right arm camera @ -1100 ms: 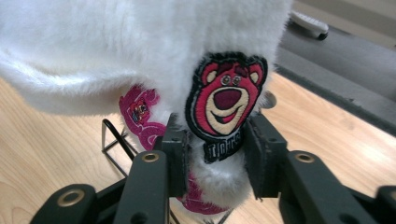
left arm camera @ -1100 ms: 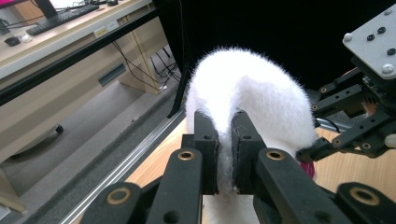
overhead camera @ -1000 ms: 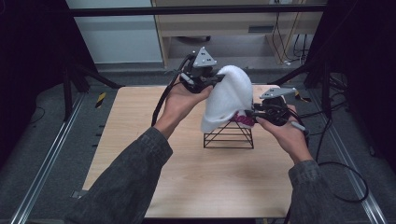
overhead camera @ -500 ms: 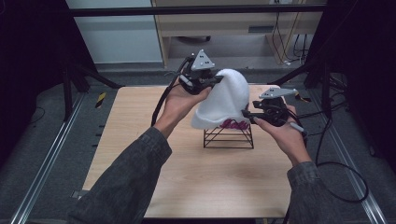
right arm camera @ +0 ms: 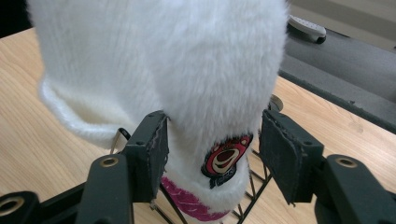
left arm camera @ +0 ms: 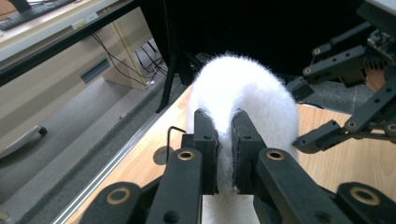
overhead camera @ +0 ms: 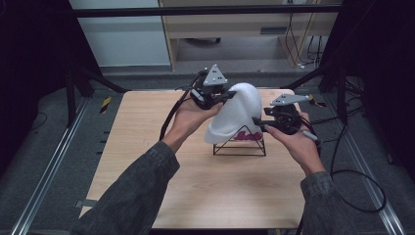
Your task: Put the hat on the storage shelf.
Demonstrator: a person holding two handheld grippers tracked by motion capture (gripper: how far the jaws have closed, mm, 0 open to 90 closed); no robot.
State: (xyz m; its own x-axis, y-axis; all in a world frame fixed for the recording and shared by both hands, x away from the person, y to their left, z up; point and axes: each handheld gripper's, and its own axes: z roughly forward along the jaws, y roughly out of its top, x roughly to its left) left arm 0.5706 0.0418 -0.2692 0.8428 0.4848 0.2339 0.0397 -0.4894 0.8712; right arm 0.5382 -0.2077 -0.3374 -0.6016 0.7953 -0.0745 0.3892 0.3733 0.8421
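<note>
Hat (overhead camera: 238, 111) drapes over our wire stand (overhead camera: 240, 145) at tabletop (overhead camera: 147, 161) centre. We clench left tongs (left arm camera: 225, 140) on its fur at ten o'clock; right tongs (right arm camera: 212, 154), just opening, straddle it at three o'clock, released.

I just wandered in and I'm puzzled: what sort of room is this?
Probably a lab or workshop recording station: a bare wooden table boxed in by a dark metal frame, loose cables on the floor, and a workbench behind.
</note>
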